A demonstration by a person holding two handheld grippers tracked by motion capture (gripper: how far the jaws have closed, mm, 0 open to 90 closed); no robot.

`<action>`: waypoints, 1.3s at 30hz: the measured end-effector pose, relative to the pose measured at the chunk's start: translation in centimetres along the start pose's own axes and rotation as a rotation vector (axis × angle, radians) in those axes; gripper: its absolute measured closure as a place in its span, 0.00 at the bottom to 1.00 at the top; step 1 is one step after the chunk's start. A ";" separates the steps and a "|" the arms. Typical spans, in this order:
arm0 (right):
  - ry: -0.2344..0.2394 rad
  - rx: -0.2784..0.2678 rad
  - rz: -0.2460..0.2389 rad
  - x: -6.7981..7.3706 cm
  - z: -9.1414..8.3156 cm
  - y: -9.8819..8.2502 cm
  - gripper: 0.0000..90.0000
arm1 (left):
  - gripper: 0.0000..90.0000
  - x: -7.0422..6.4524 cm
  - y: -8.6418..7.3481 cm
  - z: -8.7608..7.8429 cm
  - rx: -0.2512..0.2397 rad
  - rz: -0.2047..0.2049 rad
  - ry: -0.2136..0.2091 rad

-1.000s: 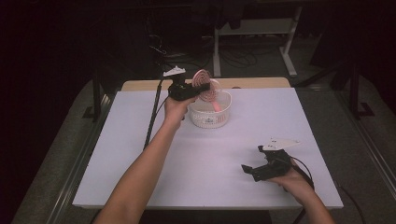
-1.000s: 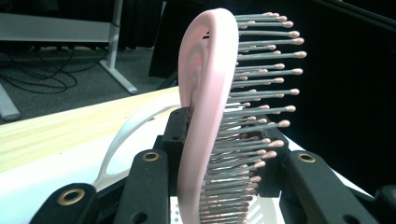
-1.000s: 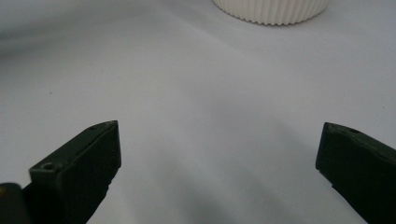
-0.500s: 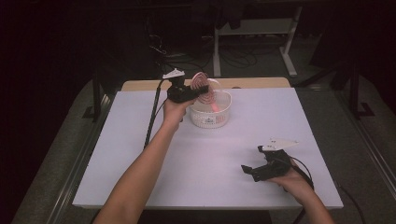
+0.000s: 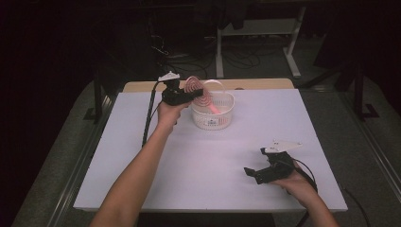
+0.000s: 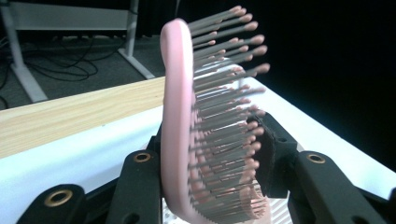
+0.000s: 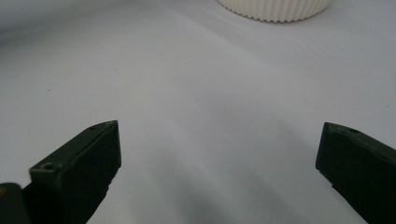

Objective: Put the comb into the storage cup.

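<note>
A pink hairbrush [image 5: 195,87] with grey bristles stands upright between the jaws of my left gripper [image 5: 190,95], above the near-left rim of a white ribbed basket [image 5: 213,123]. Its pink lower end reaches down into the basket. In the left gripper view one jaw lies against the back of the hairbrush [image 6: 176,116] and the other pad meets the bristle tips. The jaws of the left gripper [image 6: 212,154] have just been opening slightly, with the brush still between them. My right gripper [image 5: 251,172] rests open low over the table near the front right, and nothing lies between the jaws of the right gripper [image 7: 219,154].
The white table top [image 5: 198,161] lies bare between the basket and the right gripper. A wooden strip [image 5: 255,84] runs along the far edge. Past the table, the dark floor holds cables and a white frame [image 5: 255,28]. The basket's wall [image 7: 273,9] lies ahead of the right gripper.
My left gripper has shifted a little to the left with the hairbrush, towards the basket's left rim. The right hand has kept still.
</note>
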State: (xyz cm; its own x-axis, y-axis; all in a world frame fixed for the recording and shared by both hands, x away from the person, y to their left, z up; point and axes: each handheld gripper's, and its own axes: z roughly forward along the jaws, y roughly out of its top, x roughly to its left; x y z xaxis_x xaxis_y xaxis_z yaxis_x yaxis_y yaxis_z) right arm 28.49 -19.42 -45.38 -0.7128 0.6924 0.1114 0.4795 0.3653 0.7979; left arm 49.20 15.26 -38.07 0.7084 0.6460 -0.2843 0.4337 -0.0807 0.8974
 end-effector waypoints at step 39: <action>-0.003 0.003 -0.003 0.0 0.1 0.0 0.00 | 0.01 0.7 -0.3 -2.3 0.072 0.147 0.036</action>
State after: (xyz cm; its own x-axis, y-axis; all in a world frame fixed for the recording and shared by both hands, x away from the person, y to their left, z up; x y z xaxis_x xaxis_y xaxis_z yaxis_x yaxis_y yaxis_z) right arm 28.51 -19.33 -45.39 -0.7126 0.6934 0.1074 0.4791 0.3690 0.7965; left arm 48.29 17.42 -37.73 0.7473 0.6499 -0.1384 0.3668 -0.2298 0.9015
